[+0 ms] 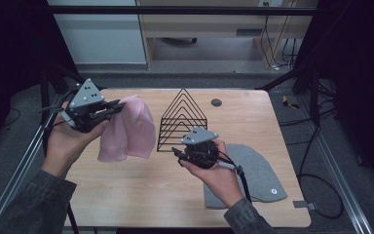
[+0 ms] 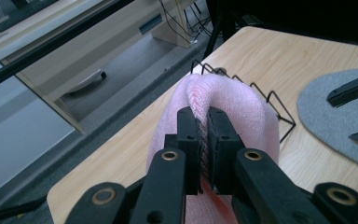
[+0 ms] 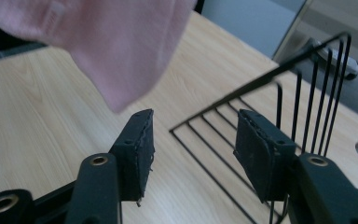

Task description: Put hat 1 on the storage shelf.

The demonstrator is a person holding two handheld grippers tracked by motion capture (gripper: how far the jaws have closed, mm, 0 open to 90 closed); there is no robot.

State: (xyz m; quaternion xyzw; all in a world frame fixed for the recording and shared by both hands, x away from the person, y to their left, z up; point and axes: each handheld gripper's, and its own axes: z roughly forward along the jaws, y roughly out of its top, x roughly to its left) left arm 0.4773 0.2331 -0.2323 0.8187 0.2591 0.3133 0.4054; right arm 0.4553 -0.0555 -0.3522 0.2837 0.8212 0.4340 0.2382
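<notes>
A pink knitted beanie (image 1: 129,129) hangs in the air over the left half of the table, and my left gripper (image 1: 118,107) is shut on its upper edge. In the left gripper view the pink beanie (image 2: 235,100) bulges out past the two closed jaws of the left gripper (image 2: 204,140). My right gripper (image 1: 177,155) is held open above the table middle, just in front of a black wire rack (image 1: 182,119). Its jaws hold nothing. In the right gripper view, the right gripper (image 3: 193,147) faces the rack (image 3: 284,93), with the beanie's lower corner (image 3: 121,51) hanging above.
A grey beanie (image 1: 258,173) lies flat on the wooden table (image 1: 126,195) at the right, under my right hand. A small round dark grommet (image 1: 216,102) sits near the table's far edge. Cables lie on the floor at the right.
</notes>
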